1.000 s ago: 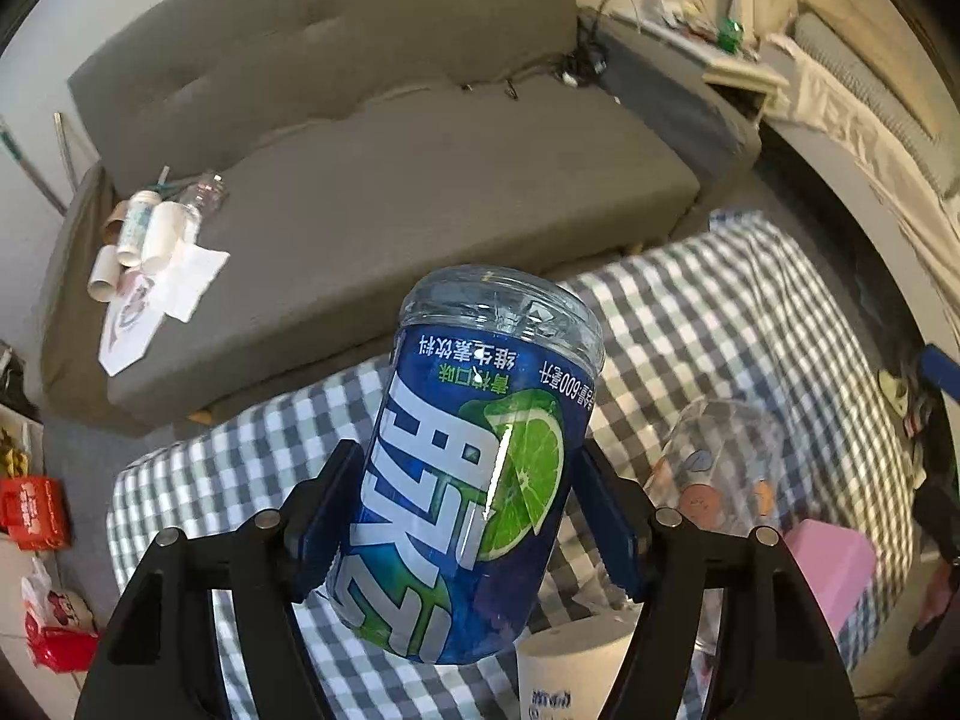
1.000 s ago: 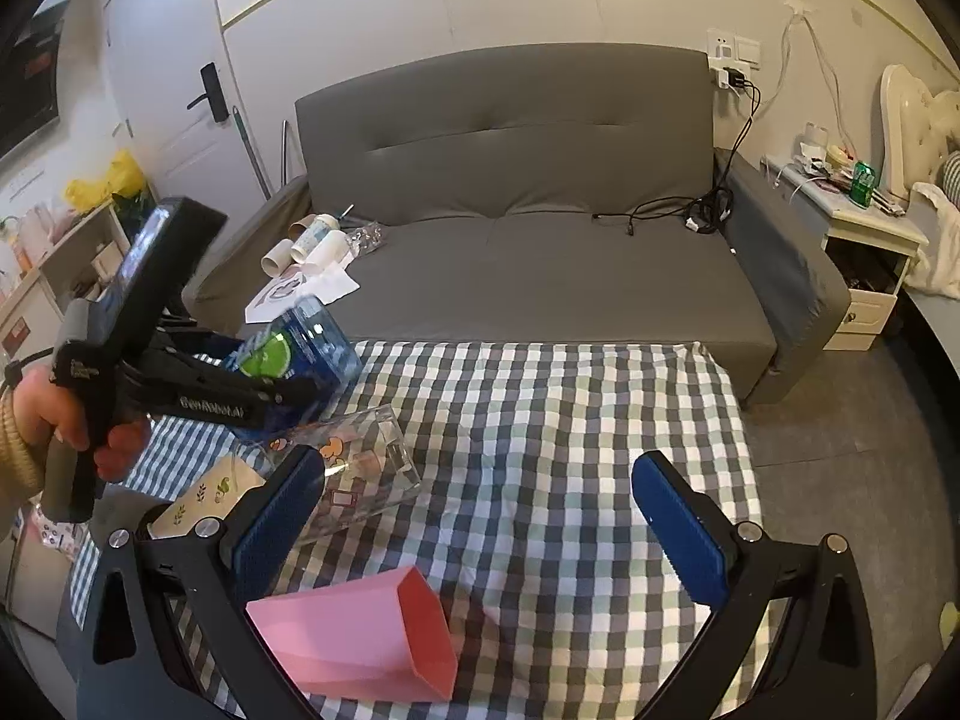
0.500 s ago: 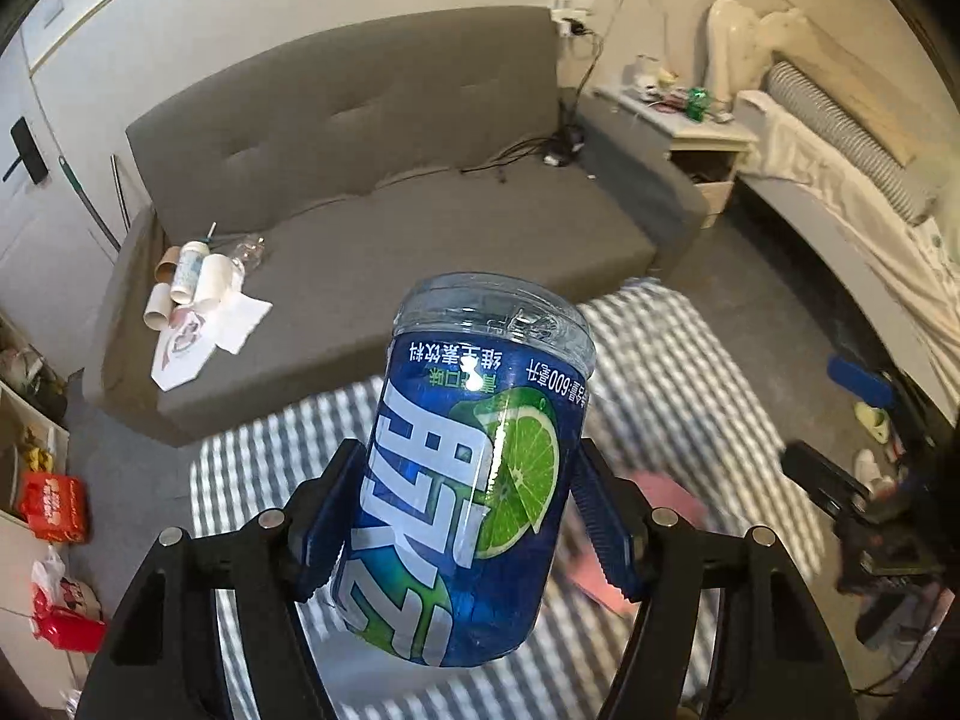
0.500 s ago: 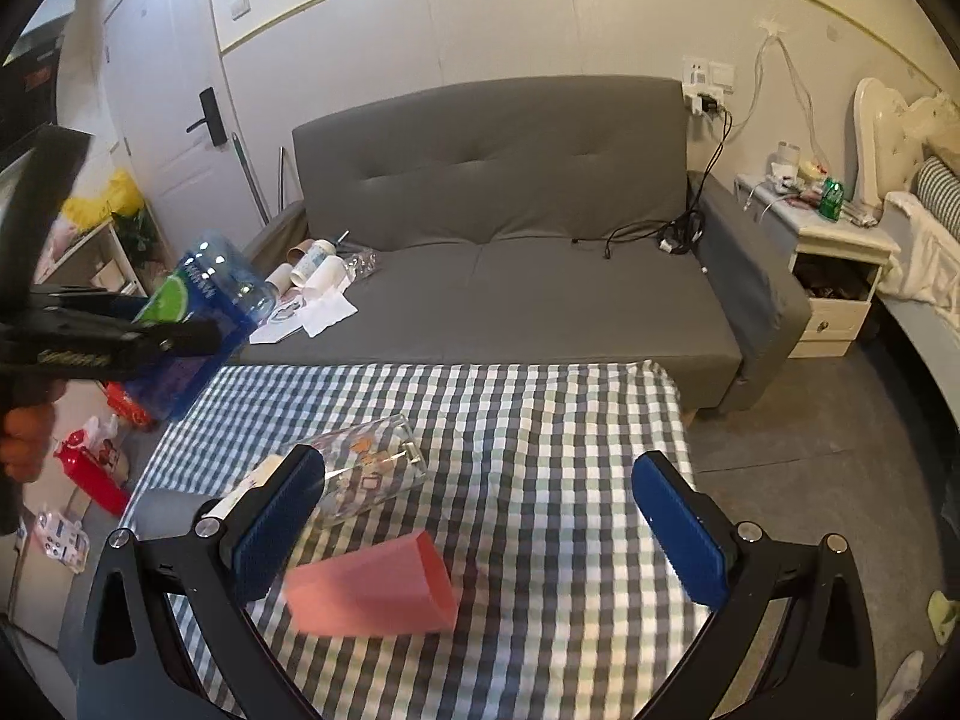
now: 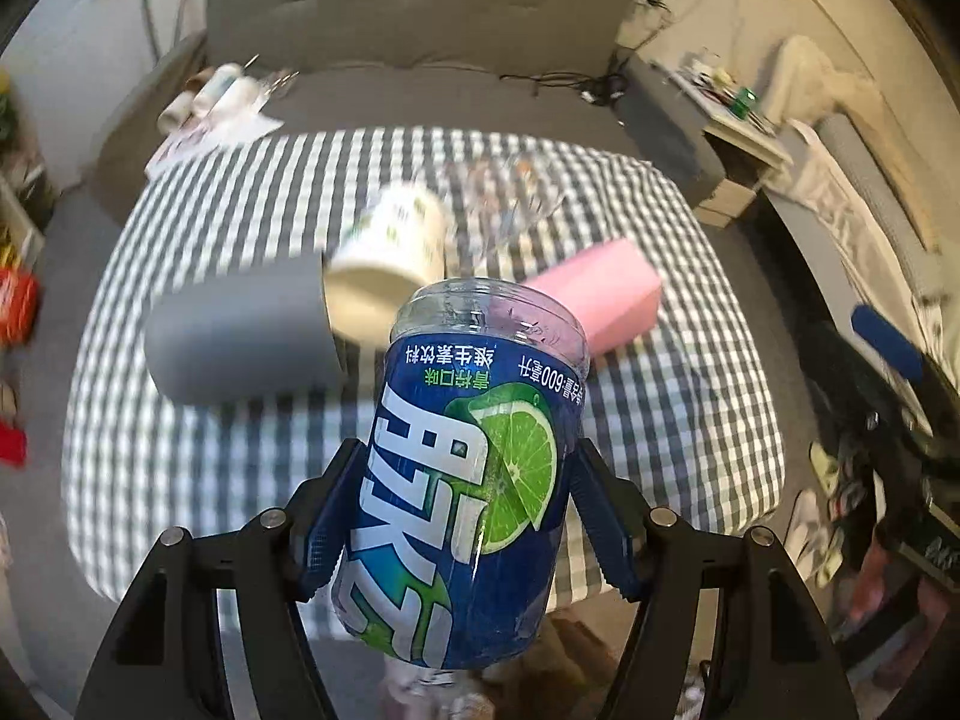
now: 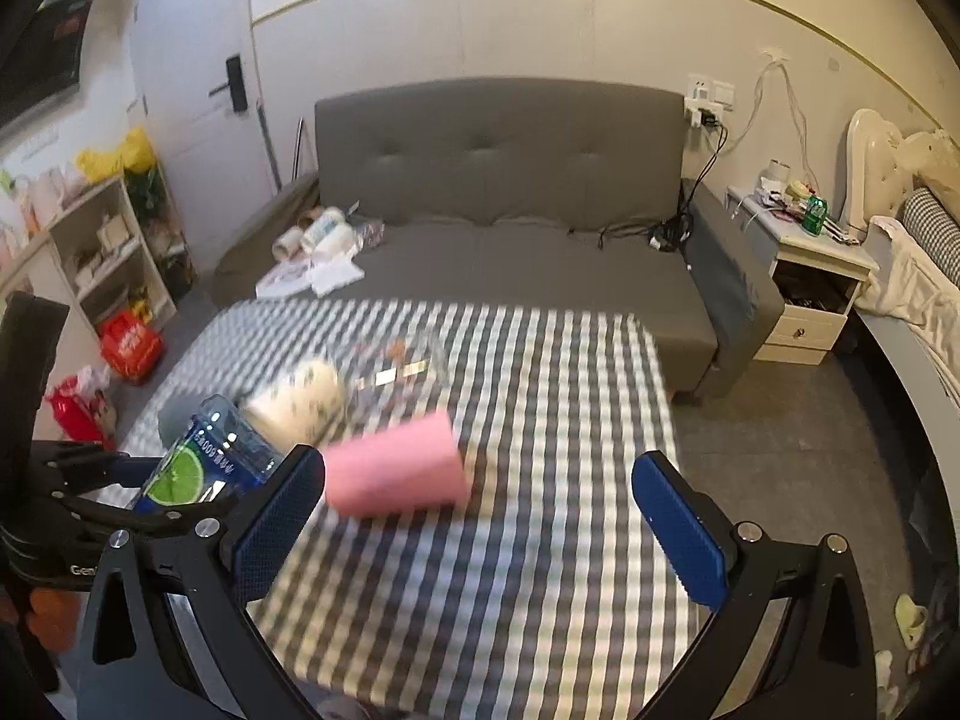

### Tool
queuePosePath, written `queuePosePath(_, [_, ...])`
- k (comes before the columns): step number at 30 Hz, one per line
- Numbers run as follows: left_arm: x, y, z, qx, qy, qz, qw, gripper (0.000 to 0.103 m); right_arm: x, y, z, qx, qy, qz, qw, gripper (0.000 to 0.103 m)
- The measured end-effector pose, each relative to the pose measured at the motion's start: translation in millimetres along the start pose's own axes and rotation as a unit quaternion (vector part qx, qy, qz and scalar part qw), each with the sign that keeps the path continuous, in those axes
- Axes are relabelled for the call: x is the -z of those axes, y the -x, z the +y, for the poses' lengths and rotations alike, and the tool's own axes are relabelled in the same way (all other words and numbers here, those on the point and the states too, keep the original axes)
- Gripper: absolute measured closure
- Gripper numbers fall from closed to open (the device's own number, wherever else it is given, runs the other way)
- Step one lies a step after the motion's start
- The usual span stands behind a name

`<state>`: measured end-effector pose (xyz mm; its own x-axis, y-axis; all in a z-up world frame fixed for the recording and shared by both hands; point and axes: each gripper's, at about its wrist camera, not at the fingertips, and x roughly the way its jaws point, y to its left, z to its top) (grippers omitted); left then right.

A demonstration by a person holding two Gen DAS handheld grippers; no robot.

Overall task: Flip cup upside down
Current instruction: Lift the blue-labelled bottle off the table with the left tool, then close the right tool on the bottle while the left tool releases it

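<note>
So the left tongs (image 5: 474,504) are clamped on the blue cup (image 5: 474,480), the see-through one made from a drink bottle with a lime wedge and white lettering on the label. Both blue pads press on its sides and it's up in the air over the near edge of the bench (image 5: 708,396), tilted a bit, with the print reading upside down in the left wrist view and the clear end pointing away from the camera. From the right wrist view you can spot the same cup (image 6: 207,459) off at the left, just past the tong finger (image 6: 279,516). The right tongs (image 6: 480,525) are spread wide with nothing between them, hanging above the checked cloth. On the bench there's a pink box (image 5: 600,294) lying on its side, a white paper cup (image 5: 393,246) tipped over beside a grey cup (image 5: 240,339) that's also lying down, and a clear glass (image 5: 510,198) behind them, pretty blurry. Grey sofa (image 6: 510,228) sits behind the bench, with a white nightstand (image 6: 804,276) off to its right.
</note>
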<state>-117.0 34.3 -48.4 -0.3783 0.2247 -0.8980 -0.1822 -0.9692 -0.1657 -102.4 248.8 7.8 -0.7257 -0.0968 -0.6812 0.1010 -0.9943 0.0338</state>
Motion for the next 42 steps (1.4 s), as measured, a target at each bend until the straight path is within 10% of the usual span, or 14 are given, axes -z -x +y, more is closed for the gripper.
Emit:
queuePosePath(7, [17.6,-27.8,6.2,0.018,0.09,0.011,0.9957,0.033,25.8,-7.0,6.7,0.015,0.015,0.025,0.999,0.0])
queuePosePath(27, [40.7,23.6,-5.7,-0.021,-0.006,-0.075,0.9969,0.008,21.7,2.7,-2.0,0.01,-0.007,0.022,1.0,0.0])
queuePosePath(42, [72.0,68.8,93.4,-0.138,0.078,-0.265,0.951,0.002,-7.9,-39.1,53.6,-0.047,-0.005,0.151,0.987,0.0])
